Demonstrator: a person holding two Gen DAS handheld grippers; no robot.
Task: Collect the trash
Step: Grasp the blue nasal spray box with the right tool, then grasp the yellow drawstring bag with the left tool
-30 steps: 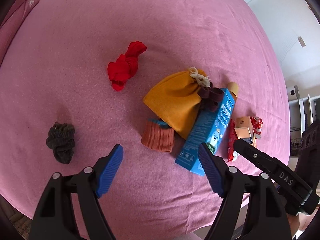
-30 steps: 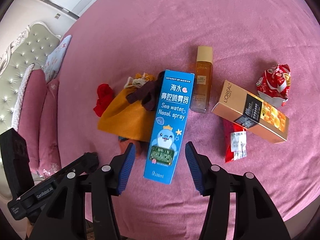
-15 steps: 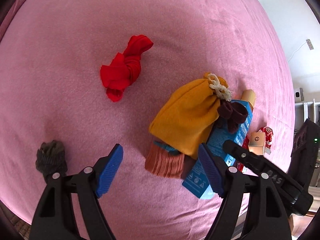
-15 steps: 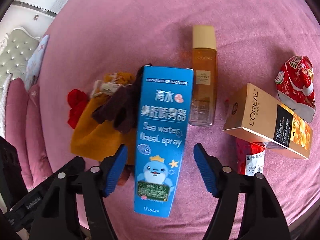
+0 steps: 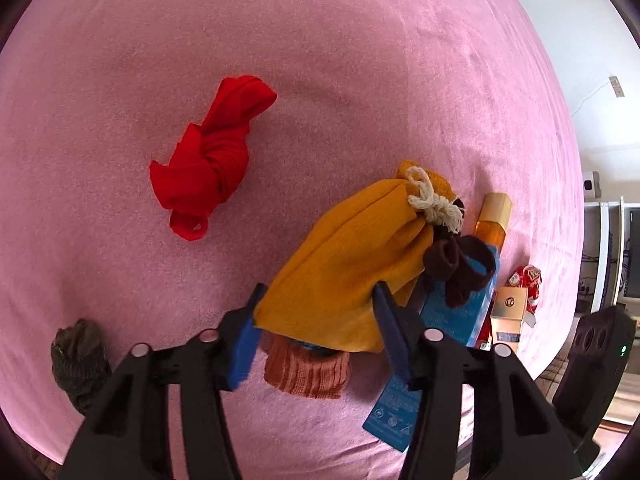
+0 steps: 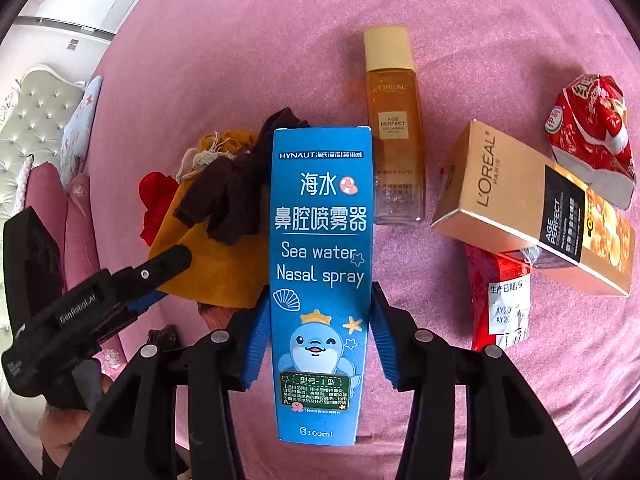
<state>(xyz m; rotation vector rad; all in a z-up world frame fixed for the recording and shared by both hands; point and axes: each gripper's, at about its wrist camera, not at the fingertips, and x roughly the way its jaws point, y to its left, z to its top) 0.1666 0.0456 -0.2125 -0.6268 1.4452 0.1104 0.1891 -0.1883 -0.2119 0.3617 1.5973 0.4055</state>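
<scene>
A mustard drawstring bag (image 5: 352,264) lies on the pink bed cover. My left gripper (image 5: 318,334) has its blue pads on either side of the bag's lower end, closed in on it. A blue nasal spray box (image 6: 320,264) lies next to the bag, partly under a brown cloth (image 6: 236,184). My right gripper (image 6: 320,340) has its pads against both sides of the box. The box also shows in the left wrist view (image 5: 448,316).
A red knotted cloth (image 5: 212,160), a dark grey sock (image 5: 80,364) and a rust knit piece (image 5: 308,372) lie nearby. An amber L'Oreal bottle (image 6: 394,128), a gold L'Oreal box (image 6: 532,208) and red wrappers (image 6: 588,128) (image 6: 500,300) lie right of the blue box.
Both grippers moved forward and narrowed. The left one closed around the mustard bag's end; the right one closed onto the blue box.
</scene>
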